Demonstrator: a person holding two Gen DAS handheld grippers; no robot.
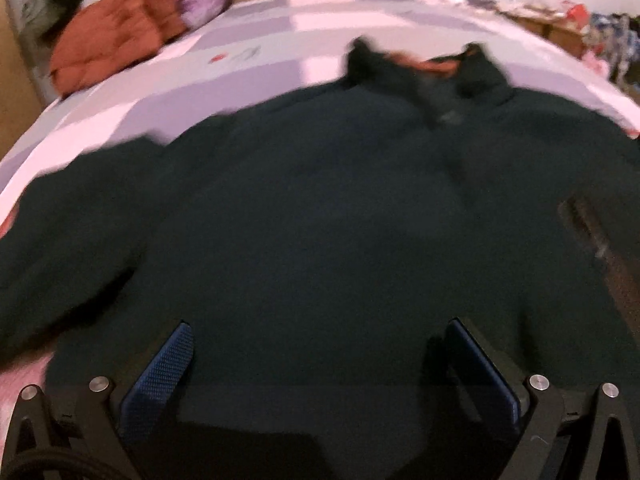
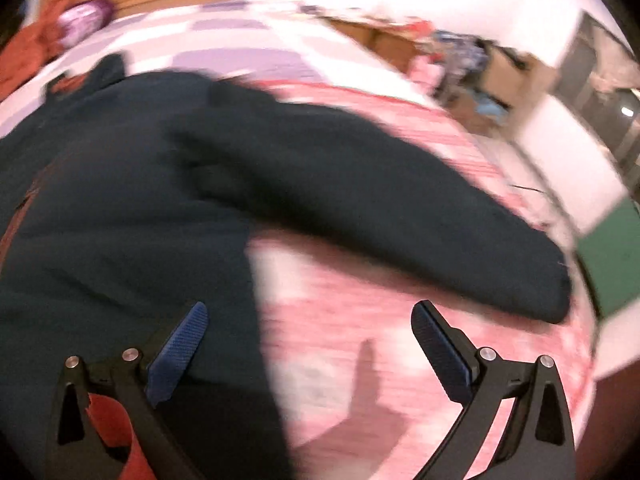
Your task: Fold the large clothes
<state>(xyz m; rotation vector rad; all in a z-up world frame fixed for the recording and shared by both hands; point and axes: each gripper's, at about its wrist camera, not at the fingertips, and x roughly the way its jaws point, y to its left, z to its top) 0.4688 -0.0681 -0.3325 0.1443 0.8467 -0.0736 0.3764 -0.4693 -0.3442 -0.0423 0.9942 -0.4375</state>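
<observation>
The dark jacket [image 1: 320, 200] lay spread flat on the bed [image 1: 280, 40], collar away, ready for folding. Left tongs [image 1: 320, 360] and right tongs [image 2: 310, 344] were both spread apart, gripping nothing.

Dark green jacket [image 1: 320, 200], orange lining; lilac-white checked bedcover [image 1: 280, 28]; blue-padded claws.

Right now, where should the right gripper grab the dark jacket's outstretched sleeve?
Probably at the cuff end, coming from the near edge of the bed: the sleeve lies flat, angled outward, its end free, close to the open right gripper.
</observation>
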